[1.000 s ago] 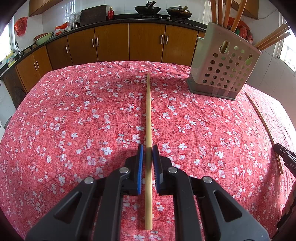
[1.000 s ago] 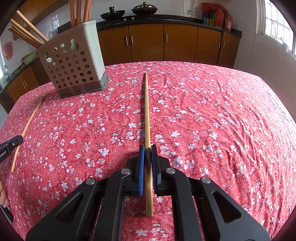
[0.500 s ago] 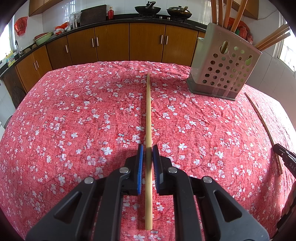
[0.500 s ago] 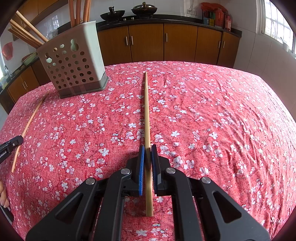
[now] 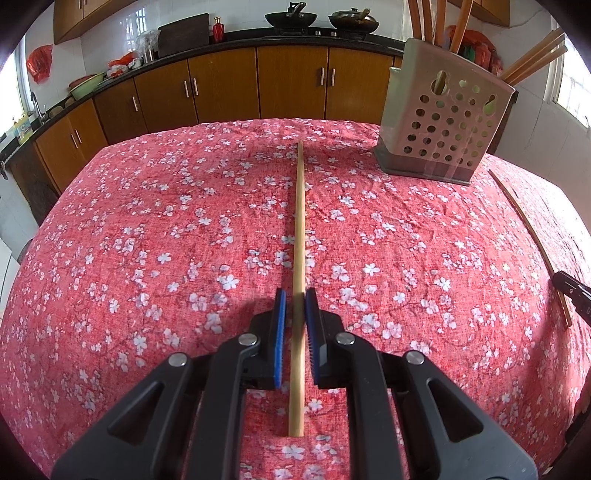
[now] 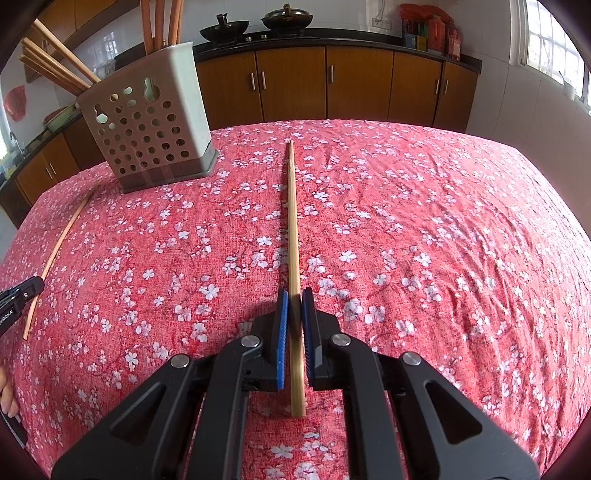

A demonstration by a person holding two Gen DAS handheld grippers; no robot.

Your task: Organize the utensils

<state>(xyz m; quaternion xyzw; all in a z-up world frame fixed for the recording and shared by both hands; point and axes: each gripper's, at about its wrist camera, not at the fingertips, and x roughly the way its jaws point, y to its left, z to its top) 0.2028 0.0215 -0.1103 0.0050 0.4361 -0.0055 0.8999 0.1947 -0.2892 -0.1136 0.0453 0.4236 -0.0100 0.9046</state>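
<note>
Nearest, the left gripper (image 5: 294,295) is clenched on a slim round bamboo chopstick (image 5: 300,236); the right gripper (image 6: 294,295) clamps a second chopstick (image 6: 293,221) likewise. Each stick's butt trails behind the ribbed blue pads, its long axis running straight ahead toward the table's far edge over the crinkled floral tablecloth (image 5: 147,229). Beyond, near that edge, stands a perforated plastic holder (image 5: 443,118) with upright sticks.

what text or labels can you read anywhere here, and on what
Left hand-held gripper, seen at the right view's edge: white print, roughly "...RobotAI", partly cut off.
Right hand-held gripper, at the left view's edge: white print, too small to read.
Boxes and bottles on the counter: labels too blurred.
</note>
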